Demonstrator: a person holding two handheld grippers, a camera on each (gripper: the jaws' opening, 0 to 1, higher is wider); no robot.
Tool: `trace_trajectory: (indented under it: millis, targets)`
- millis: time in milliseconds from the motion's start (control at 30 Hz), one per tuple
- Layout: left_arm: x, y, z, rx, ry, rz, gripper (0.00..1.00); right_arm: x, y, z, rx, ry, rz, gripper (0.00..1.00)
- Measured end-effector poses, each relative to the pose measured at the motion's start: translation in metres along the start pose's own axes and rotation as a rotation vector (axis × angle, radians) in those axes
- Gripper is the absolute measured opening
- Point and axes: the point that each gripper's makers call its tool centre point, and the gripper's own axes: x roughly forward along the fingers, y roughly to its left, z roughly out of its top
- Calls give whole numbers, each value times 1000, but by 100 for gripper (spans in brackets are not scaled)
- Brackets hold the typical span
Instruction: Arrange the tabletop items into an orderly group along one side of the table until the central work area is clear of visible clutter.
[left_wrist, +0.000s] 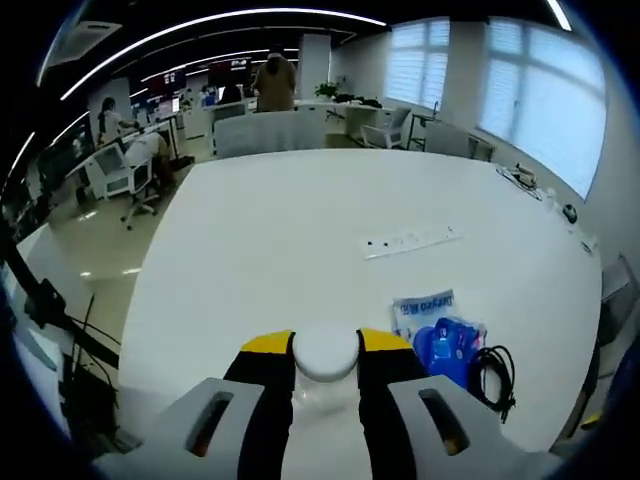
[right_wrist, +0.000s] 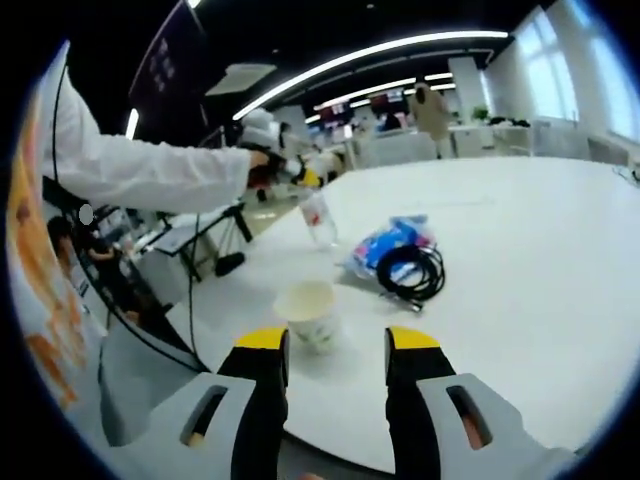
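In the left gripper view, the left gripper (left_wrist: 325, 352) has its two black jaws with yellow tips closed on the white cap of a bottle (left_wrist: 325, 355), so the round cap sits tight between the jaw tips. Just to the right of the jaws, on the white table (left_wrist: 290, 240), lies a blue and white packet (left_wrist: 437, 335), and a coiled black cable (left_wrist: 493, 375) lies touching its right side. Ahead of the jaws, farther across the table, lies a long white power strip (left_wrist: 412, 241). In the right gripper view, the right gripper (right_wrist: 337, 352) has its jaws open, with nothing between them. A white paper cup (right_wrist: 310, 313) stands upright on the table (right_wrist: 540, 250), just ahead of the jaw tips and a little toward the left jaw (it does not touch either jaw). Farther ahead and a bit to the right lie the blue and white packet (right_wrist: 390, 240) and the coiled black cable (right_wrist: 410, 270), which rests partly on the packet. Ahead and to the left of the jaws, a person's arm in a white sleeve (right_wrist: 150, 170) reaches in with the left gripper (right_wrist: 296, 173), which holds the clear bottle (right_wrist: 318, 215) by its top, tilted, with its bottom near the table.
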Motion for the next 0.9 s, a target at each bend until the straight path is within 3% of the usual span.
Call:
trace_trajectory:
  millis: [467,533,567,667,800,900]
  targets:
    - [-9,-10,0,81,-19,1,24,4,1,-5,-3,23,10,36]
    - [-9,-11,5,46,-49,-21,35,3,0,-4,2,19,7,36]
    - [-10,-12,5,26,-55,-30,46,2,0,-3,4,16,4,36]
    - [-19,-11,3,32,-77,-35,65,2,0,-2,4,12,7,36]
    - [-39,-19,-8,39,-113,-92,73,2,4,-1,-12,12,18,36]
    - [-63,-19,-28,37,-129,-93,76,2,7,-2,-23,18,29,36]
